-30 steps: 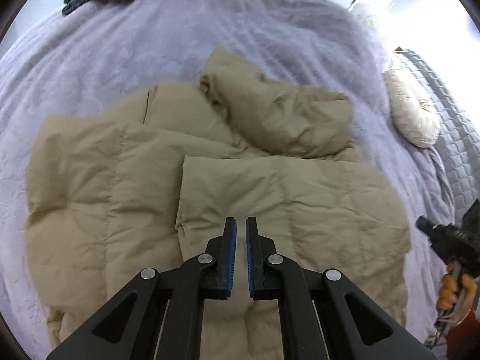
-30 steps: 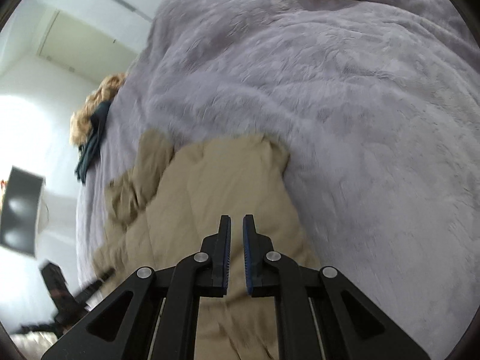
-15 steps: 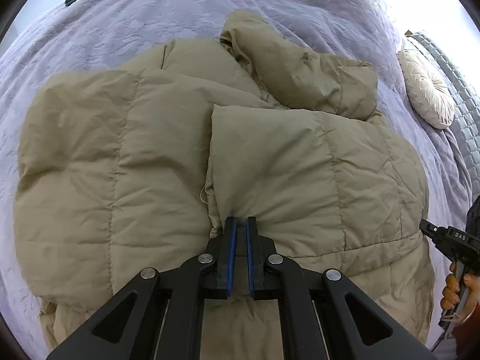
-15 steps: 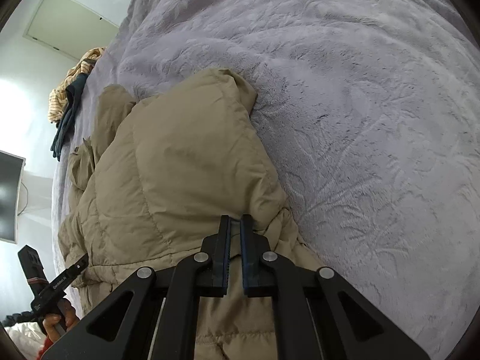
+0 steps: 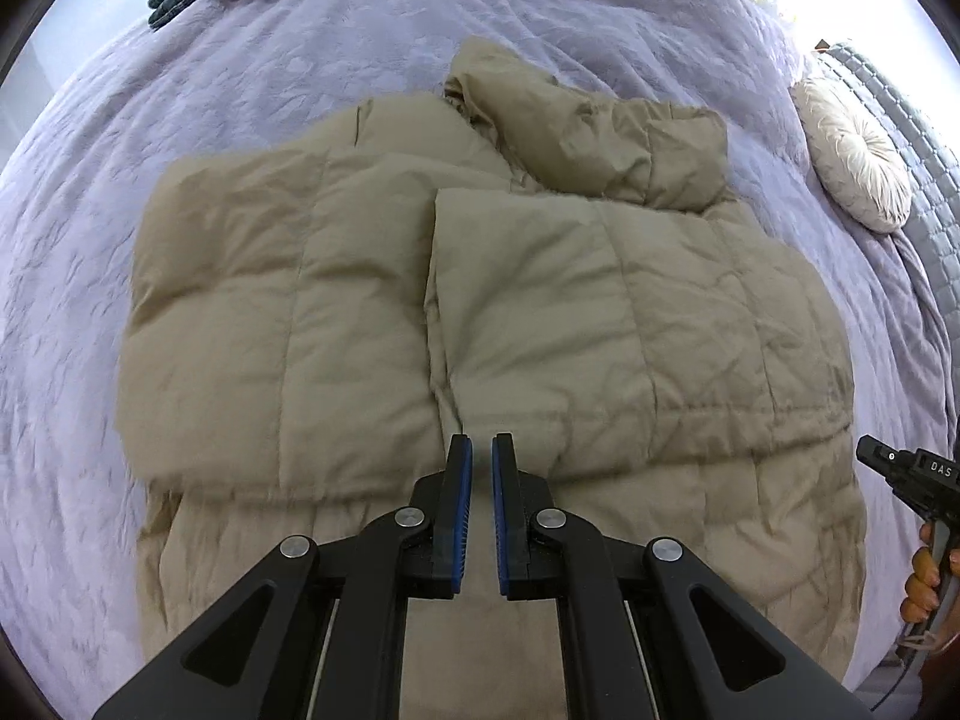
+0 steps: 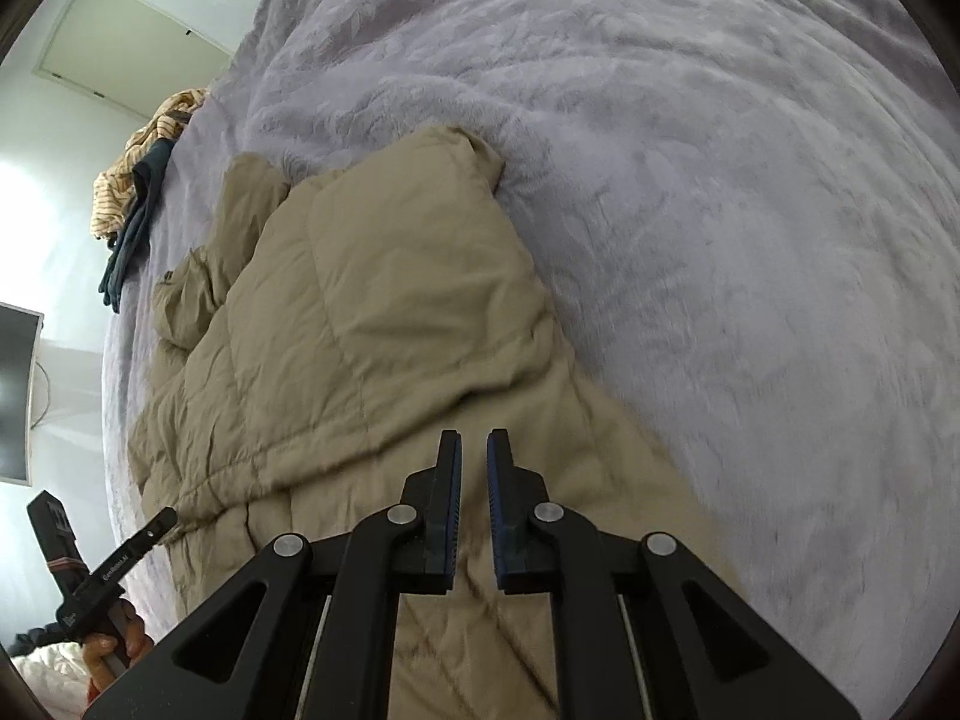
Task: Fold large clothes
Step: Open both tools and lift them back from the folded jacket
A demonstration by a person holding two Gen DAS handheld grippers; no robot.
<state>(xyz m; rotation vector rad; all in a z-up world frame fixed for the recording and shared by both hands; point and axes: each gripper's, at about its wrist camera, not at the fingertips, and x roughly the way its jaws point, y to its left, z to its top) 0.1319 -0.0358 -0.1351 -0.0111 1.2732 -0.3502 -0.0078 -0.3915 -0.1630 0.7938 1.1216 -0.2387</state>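
Tan puffer coat (image 5: pixel 540 330) lies on the purple bed (image 5: pixel 270 60), both side panels folded inward, hood bunched at the far end. Looks soft, bulky, springy and light with a slick shell, so folds will likely puff back open; best hold is probably a pinch of the bottom hem or a quilt seam. Left claw (image 5: pixel 482 468) hangs above the hem, narrow gap, pinching nothing. Right claw (image 6: pixel 474 462) is the same over the coat's right edge. Versus half a second earlier both claws have let go of the fabric, parted slightly and backed off
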